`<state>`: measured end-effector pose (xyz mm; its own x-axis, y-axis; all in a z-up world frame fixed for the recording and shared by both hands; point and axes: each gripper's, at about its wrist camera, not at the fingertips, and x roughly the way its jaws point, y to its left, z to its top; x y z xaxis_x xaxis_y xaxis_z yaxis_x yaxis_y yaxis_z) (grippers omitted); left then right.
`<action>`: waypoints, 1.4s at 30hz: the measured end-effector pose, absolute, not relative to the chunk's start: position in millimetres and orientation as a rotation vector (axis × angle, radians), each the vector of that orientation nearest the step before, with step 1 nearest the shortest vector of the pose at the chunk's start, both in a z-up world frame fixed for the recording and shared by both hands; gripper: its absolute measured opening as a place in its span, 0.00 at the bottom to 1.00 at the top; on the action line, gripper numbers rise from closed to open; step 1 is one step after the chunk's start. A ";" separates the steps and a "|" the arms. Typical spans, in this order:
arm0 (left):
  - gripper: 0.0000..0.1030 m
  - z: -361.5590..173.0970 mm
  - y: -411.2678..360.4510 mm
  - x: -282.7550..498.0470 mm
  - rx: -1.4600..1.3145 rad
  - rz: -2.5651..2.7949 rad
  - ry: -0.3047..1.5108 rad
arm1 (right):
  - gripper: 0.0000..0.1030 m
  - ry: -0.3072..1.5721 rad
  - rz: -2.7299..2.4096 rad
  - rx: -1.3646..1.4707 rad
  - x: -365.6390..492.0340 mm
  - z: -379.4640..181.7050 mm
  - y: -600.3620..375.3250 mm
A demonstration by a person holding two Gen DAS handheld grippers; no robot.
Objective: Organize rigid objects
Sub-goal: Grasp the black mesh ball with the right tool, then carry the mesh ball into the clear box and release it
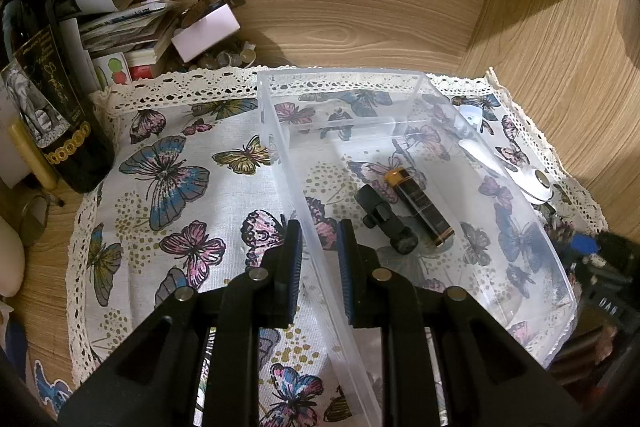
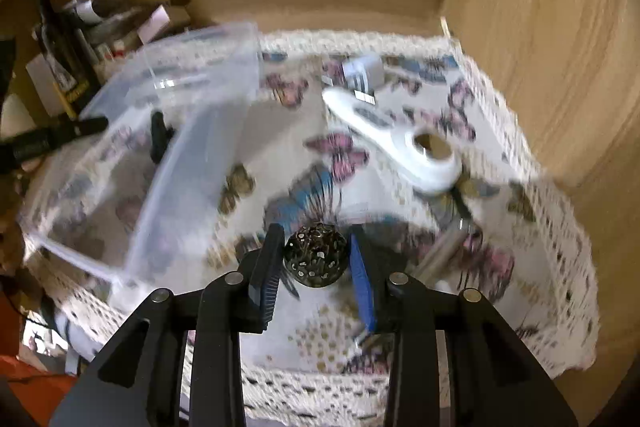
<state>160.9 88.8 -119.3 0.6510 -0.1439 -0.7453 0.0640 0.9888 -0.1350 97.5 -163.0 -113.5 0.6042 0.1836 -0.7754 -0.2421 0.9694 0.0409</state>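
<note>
A clear plastic box (image 1: 416,83) stands on a butterfly-print cloth (image 1: 180,187). Inside it lie a battery (image 1: 420,207) and a black bolt-like part (image 1: 384,219). My left gripper (image 1: 318,247) straddles the box's left wall, one finger on each side, closed on it. My right gripper (image 2: 316,259) is shut on a dark perforated metal ball (image 2: 316,255), held above the cloth right of the box (image 2: 180,115). A white handled tool (image 2: 400,143) and a small grey box (image 2: 364,75) lie on the cloth beyond. The right wrist view is motion-blurred.
A dark bottle (image 1: 52,95) and a heap of papers and small boxes (image 1: 152,23) stand at the back left. Wooden walls (image 1: 540,39) close in the back and right. The white tool also shows behind the box (image 1: 532,183). A metal rod (image 2: 444,247) lies near my right gripper.
</note>
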 end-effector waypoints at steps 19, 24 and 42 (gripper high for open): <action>0.17 -117.2 90.3 160.3 -0.109 -0.129 0.851 | 0.29 0.697 0.444 -0.195 145.4 -46.5 -92.1; 0.18 -117.2 90.4 160.1 -0.105 -0.130 0.850 | 0.29 0.749 0.518 -0.246 160.6 -55.8 -67.5; 0.17 -117.5 89.9 160.1 -0.101 -0.129 0.853 | 0.29 0.903 0.618 -0.409 177.0 -93.5 -30.2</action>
<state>160.1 89.9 -117.5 0.6510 -0.1544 -0.7432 0.0732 0.9873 -0.1410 177.0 -30.2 -93.5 0.4666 0.3220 -0.8238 -0.6510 0.7555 -0.0734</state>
